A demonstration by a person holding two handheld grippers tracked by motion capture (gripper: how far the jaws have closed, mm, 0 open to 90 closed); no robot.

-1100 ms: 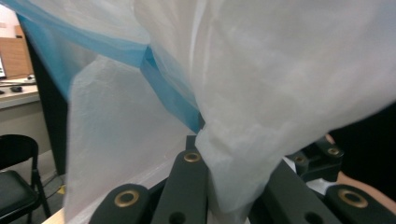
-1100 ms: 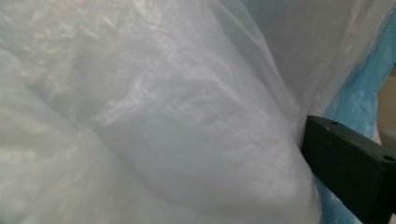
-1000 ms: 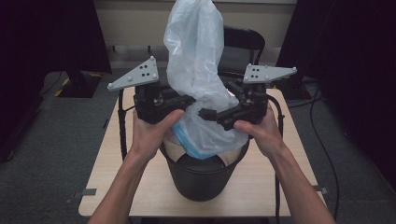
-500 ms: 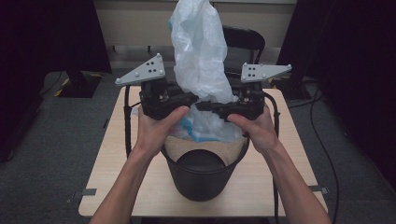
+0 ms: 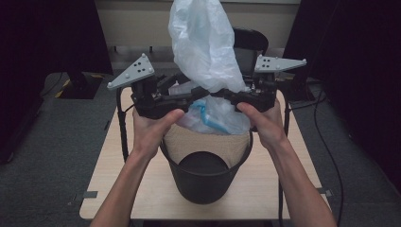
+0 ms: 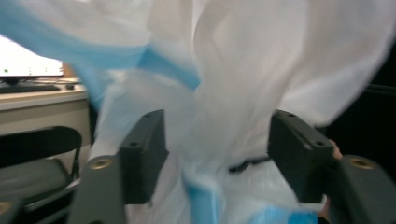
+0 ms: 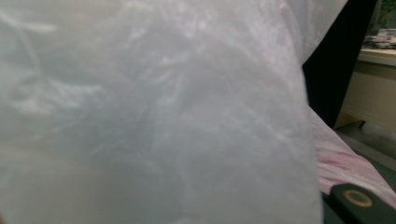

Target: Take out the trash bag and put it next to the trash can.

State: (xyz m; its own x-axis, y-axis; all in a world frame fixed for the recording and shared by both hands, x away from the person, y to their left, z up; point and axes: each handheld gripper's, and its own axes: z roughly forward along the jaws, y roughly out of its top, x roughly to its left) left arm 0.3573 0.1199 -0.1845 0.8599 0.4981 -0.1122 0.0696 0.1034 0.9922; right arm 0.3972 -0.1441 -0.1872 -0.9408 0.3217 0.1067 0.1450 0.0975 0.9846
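Note:
A white see-through plastic bag (image 5: pixel 208 42) with a blue drawstring stands tall over a black bin (image 5: pixel 203 175) on the table. Both grippers meet at its narrow waist, just above the bin's rim. My left gripper (image 5: pixel 196 93) comes in from the left; its jaws have just been opening. In the left gripper view they (image 6: pixel 217 140) stand apart with the bag (image 6: pixel 243 70) loose between them. My right gripper (image 5: pixel 229 94) has just been closing and is shut on the bag from the right. In the right gripper view the bag (image 7: pixel 154 116) hides the jaws.
The bin stands mid-table on a light wooden table (image 5: pixel 293 189), and its inner wall looks beige. A black chair (image 5: pixel 250 42) stands behind the table. Cables trail on the grey floor at the right (image 5: pixel 326 142). Dark curtains flank both sides.
The bag's lower part has come up out of the bin. The right gripper has closed on the bag's waist, and the left gripper's jaws have spread apart.

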